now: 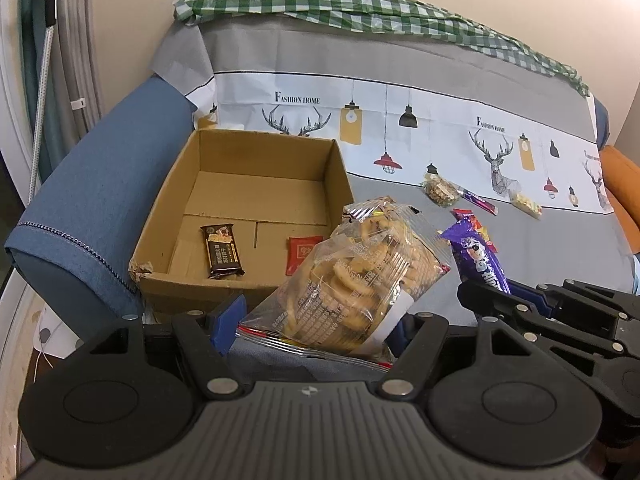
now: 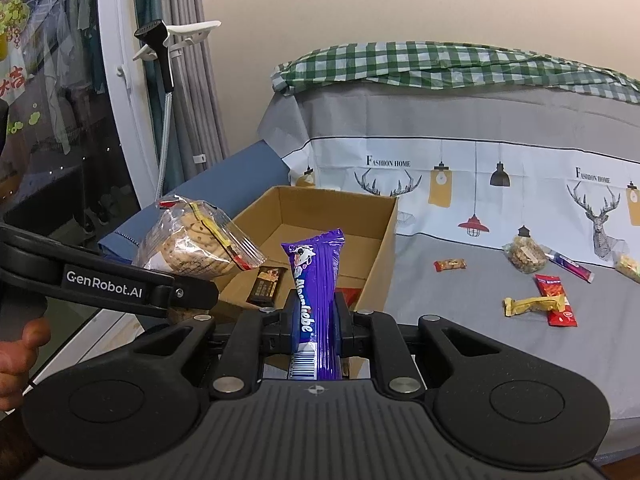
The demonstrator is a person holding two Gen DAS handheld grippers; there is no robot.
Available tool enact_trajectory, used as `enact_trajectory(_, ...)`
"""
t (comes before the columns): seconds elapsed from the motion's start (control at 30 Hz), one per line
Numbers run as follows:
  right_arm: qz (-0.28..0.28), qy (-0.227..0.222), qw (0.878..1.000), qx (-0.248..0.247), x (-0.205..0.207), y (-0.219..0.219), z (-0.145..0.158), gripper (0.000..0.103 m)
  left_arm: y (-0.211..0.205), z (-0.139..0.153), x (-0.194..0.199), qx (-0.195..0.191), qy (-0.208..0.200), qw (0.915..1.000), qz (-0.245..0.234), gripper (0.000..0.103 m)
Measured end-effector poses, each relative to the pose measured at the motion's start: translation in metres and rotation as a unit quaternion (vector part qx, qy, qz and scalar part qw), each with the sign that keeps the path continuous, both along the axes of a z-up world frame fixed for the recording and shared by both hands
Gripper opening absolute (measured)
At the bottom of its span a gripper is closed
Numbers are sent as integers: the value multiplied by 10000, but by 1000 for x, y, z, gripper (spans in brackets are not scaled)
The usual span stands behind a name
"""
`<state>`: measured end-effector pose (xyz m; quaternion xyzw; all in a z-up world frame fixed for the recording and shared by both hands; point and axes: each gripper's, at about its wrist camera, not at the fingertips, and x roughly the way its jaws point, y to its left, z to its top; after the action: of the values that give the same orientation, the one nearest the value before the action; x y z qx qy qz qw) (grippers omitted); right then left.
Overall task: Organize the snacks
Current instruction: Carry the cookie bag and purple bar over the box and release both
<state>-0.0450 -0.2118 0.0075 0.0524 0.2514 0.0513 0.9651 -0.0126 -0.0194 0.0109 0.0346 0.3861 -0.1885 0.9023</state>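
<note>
The left claw (image 1: pixel 320 320) grips a light, crinkly, breakable cookie bag (image 1: pixel 360 276) by its bottom seam beside the box (image 1: pixel 240 184), while the right claw (image 2: pixel 316 320) pinches a slippery purple candy pack (image 2: pixel 316 280) mid-length.

A blue sofa (image 1: pixel 100 184) under a grey printed cover (image 1: pixel 400 72) stands against a beige wall (image 2: pixel 400 0); grey curtains (image 2: pixel 180 80) at nine o'clock.

A grey cover (image 1: pixel 460 64) printed with deer and pendant lamps drapes the blue sofa (image 1: pixel 100 184). A green checked cloth (image 1: pixel 320 0) lies along the sofa's top edge. Grey curtains (image 2: pixel 188 80) hang beside the beige wall (image 2: pixel 400 0).
</note>
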Motion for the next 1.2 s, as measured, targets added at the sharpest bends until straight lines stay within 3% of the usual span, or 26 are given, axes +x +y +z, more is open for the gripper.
enact_trajectory(0.53,51,215,9998,-25,15,1,-6,15,4,-4,15,5,92,9998,177,75)
enact_trajectory(0.87,164,270,9994,-106,39,7,-7,15,21,2,50,101,30,9986,521,75)
enact_trajectory(1.2,297,387,9988,-18,89,13,-9,15,33,-4,99,223,172,9969,736,75)
